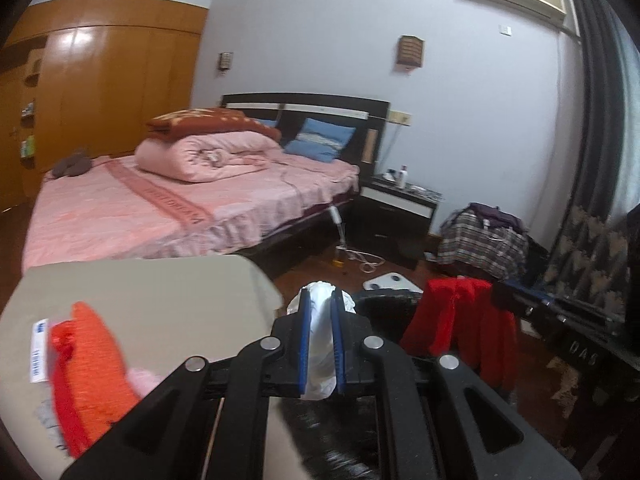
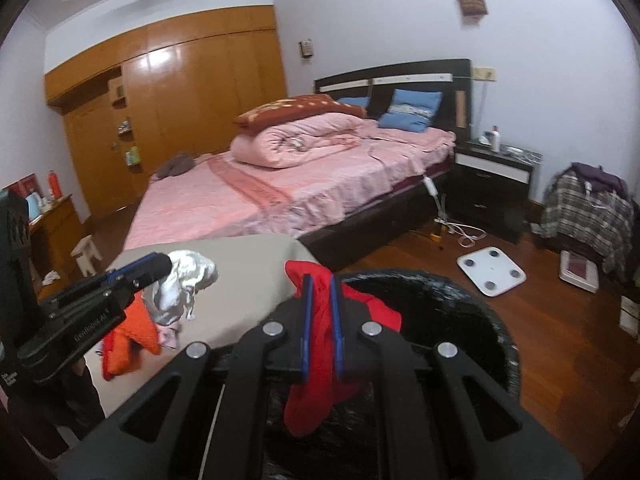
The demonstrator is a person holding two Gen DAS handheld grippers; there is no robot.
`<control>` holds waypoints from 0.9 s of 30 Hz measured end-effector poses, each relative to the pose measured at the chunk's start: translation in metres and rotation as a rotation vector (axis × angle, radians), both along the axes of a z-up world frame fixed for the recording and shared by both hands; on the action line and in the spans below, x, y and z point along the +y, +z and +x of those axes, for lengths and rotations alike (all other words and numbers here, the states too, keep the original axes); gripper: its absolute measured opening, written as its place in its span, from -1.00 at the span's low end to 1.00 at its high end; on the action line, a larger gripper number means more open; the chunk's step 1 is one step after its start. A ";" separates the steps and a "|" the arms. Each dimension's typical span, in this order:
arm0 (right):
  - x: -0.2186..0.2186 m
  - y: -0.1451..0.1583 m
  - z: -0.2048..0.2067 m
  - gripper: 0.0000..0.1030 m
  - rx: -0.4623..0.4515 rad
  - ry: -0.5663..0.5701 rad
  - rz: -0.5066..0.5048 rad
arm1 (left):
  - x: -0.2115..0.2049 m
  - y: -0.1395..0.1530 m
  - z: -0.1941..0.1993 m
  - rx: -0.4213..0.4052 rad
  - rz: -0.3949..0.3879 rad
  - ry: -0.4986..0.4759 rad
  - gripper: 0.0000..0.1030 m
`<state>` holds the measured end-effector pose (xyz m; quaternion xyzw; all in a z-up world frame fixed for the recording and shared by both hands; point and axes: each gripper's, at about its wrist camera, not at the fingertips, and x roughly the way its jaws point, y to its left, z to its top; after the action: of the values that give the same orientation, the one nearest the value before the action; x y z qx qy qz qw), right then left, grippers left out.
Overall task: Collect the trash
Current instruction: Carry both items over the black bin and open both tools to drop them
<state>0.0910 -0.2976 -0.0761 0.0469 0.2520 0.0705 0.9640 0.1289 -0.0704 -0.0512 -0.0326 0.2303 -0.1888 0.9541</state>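
Left wrist view, lower left: white label [image 1: 39, 350] with blue print, too blurred to read, beside orange cloth [image 1: 94, 376] on the beige tabletop [image 1: 160, 300]. Centre: left gripper [image 1: 320, 300] pinching a white plastic bag [image 1: 320, 344]. Right: red cloth [image 1: 456, 320] hanging, "DAS" on dark furniture [image 1: 582, 348]. Right wrist view: lettering on the left gripper's body is unreadable; right gripper [image 2: 320, 284] clamps the red cloth over the black bin [image 2: 460, 300] at bottom centre.
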 end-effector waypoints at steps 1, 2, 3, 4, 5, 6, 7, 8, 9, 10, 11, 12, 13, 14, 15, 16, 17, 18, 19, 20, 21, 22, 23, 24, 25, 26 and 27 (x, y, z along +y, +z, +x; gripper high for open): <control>-0.006 -0.004 -0.001 -0.85 0.006 -0.015 0.000 | -0.006 -0.001 0.002 0.002 -0.001 -0.012 -0.80; -0.010 -0.005 -0.001 -0.85 0.011 -0.026 0.001 | -0.013 -0.003 0.004 0.007 -0.007 -0.030 -0.80; -0.012 -0.006 -0.001 -0.85 0.015 -0.033 0.002 | -0.019 -0.003 0.005 0.011 -0.017 -0.044 -0.80; -0.014 -0.008 -0.001 -0.85 0.018 -0.040 0.001 | -0.023 -0.004 0.005 0.013 -0.024 -0.053 -0.80; -0.016 -0.010 -0.002 -0.85 0.019 -0.044 -0.001 | -0.026 -0.004 0.006 0.014 -0.027 -0.061 -0.80; -0.018 -0.010 -0.003 -0.85 0.018 -0.047 -0.002 | -0.029 -0.006 0.007 0.019 -0.027 -0.066 -0.80; -0.019 -0.011 -0.003 -0.85 0.018 -0.051 -0.004 | -0.029 -0.007 0.009 0.025 -0.028 -0.069 -0.80; -0.021 -0.013 -0.004 -0.85 0.020 -0.056 -0.008 | -0.031 -0.008 0.011 0.031 -0.029 -0.071 -0.80; -0.022 -0.012 -0.001 -0.85 0.022 -0.058 -0.005 | -0.032 -0.010 0.012 0.037 -0.031 -0.072 -0.80; -0.024 -0.013 -0.001 -0.85 0.023 -0.061 0.001 | -0.033 -0.011 0.014 0.044 -0.037 -0.074 -0.80; -0.025 -0.014 -0.002 -0.85 0.023 -0.062 0.005 | -0.033 -0.012 0.016 0.050 -0.042 -0.076 -0.80; -0.026 -0.013 -0.002 -0.85 0.025 -0.063 0.005 | -0.032 -0.013 0.017 0.054 -0.047 -0.077 -0.80; -0.027 -0.014 -0.002 -0.85 0.025 -0.065 0.004 | -0.033 -0.014 0.019 0.059 -0.051 -0.081 -0.80; -0.028 -0.014 -0.002 -0.85 0.026 -0.067 0.003 | -0.034 -0.014 0.019 0.064 -0.053 -0.096 -0.80; -0.025 -0.012 0.000 -0.80 0.030 -0.070 0.001 | -0.036 -0.016 0.020 0.067 -0.047 -0.105 -0.80; -0.027 -0.013 0.002 -0.77 0.034 -0.076 -0.003 | -0.036 -0.016 0.020 0.066 -0.040 -0.105 -0.74; -0.028 -0.015 0.003 -0.76 0.039 -0.086 -0.008 | -0.036 -0.017 0.020 0.066 -0.040 -0.106 -0.42; -0.030 -0.014 0.004 -0.69 0.041 -0.090 -0.008 | -0.036 -0.018 0.021 0.071 -0.044 -0.111 -0.17; -0.031 -0.015 0.003 -0.52 0.041 -0.098 -0.008 | -0.034 -0.017 0.021 0.070 -0.047 -0.110 0.11; -0.032 -0.015 0.002 -0.42 0.040 -0.107 -0.010 | -0.033 -0.018 0.020 0.062 -0.046 -0.106 0.11; -0.033 -0.014 0.003 -0.25 0.039 -0.114 -0.010 | -0.032 -0.018 0.019 0.058 -0.036 -0.103 0.11; -0.034 -0.013 0.003 -0.14 0.037 -0.118 -0.011 | -0.029 -0.018 0.019 0.054 -0.026 -0.097 0.11; -0.034 -0.013 0.002 -0.06 0.035 -0.122 -0.013 | -0.025 -0.018 0.018 0.046 -0.016 -0.086 0.11; -0.033 -0.012 0.001 0.21 0.032 -0.126 -0.019 | -0.019 -0.017 0.017 0.039 -0.008 -0.071 0.11; -0.032 -0.011 0.000 0.47 0.026 -0.131 -0.028 | -0.014 -0.017 0.017 0.036 0.000 -0.056 0.12; -0.031 -0.010 -0.001 0.57 0.019 -0.134 -0.035 | -0.005 -0.016 0.016 0.035 0.008 -0.035 0.15; -0.029 -0.009 -0.002 0.72 0.006 -0.139 -0.047 | 0.004 -0.015 0.015 0.032 0.013 -0.011 0.17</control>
<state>0.0885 -0.3262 -0.0853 0.0417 0.2526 -0.0028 0.9667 0.1442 -0.0661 -0.0662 -0.0280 0.2469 -0.1919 0.9494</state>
